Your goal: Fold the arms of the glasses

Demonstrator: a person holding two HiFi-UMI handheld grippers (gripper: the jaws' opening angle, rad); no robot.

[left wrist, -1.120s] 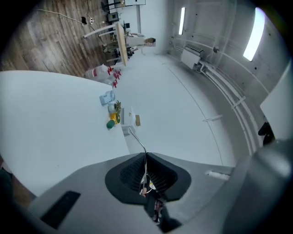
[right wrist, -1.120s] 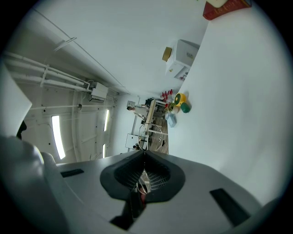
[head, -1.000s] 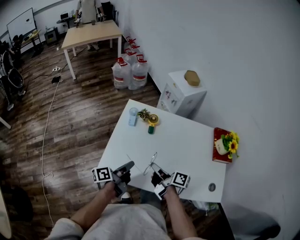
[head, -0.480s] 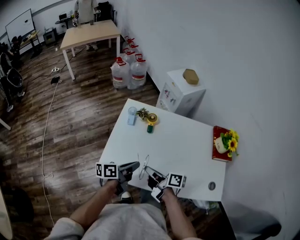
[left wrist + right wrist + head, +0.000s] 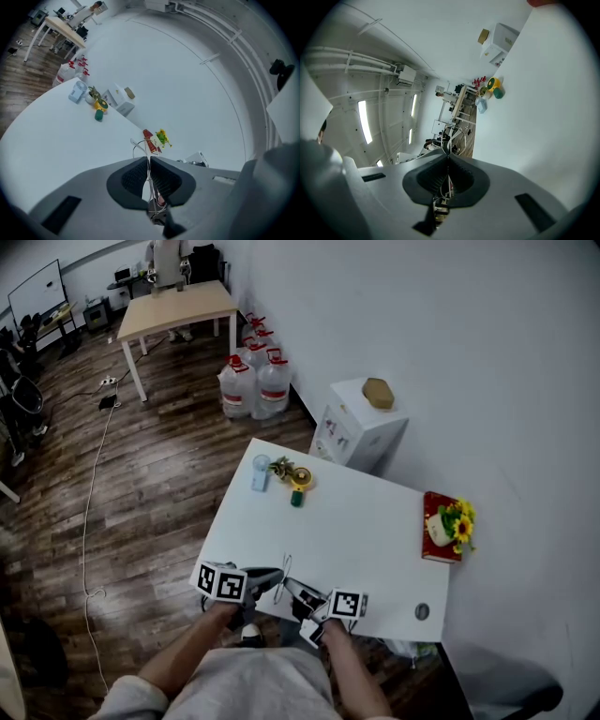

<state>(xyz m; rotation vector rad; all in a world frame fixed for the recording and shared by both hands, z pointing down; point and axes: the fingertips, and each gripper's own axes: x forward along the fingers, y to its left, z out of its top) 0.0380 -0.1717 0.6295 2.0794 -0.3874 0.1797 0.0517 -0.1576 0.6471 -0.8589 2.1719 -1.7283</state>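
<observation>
Thin wire-rimmed glasses (image 5: pixel 285 570) hang just above the near edge of the white table (image 5: pixel 366 521), held from both sides. My left gripper (image 5: pixel 274 576) comes in from the left and is shut on a thin wire part of the glasses (image 5: pixel 138 146), whose rims show just beyond the left gripper (image 5: pixel 149 161). My right gripper (image 5: pixel 292 587) comes in from the right, close to the left one, and is shut on another wire part. In the right gripper view the round rims of the glasses (image 5: pixel 453 135) stand edge-on past the right gripper (image 5: pixel 448 158).
A pale blue cup (image 5: pixel 261 472) and a yellow and green toy (image 5: pixel 300 482) stand at the table's far left. A red book with sunflowers (image 5: pixel 439 529) lies at the right edge, a small dark disc (image 5: pixel 422 612) near the front right corner. Beyond are a white cabinet (image 5: pixel 361 432) and water bottles (image 5: pixel 255 385).
The two grippers have drawn closer together near the table's front edge. The left gripper has rolled, and the glasses now stand more upright and edge-on between them.
</observation>
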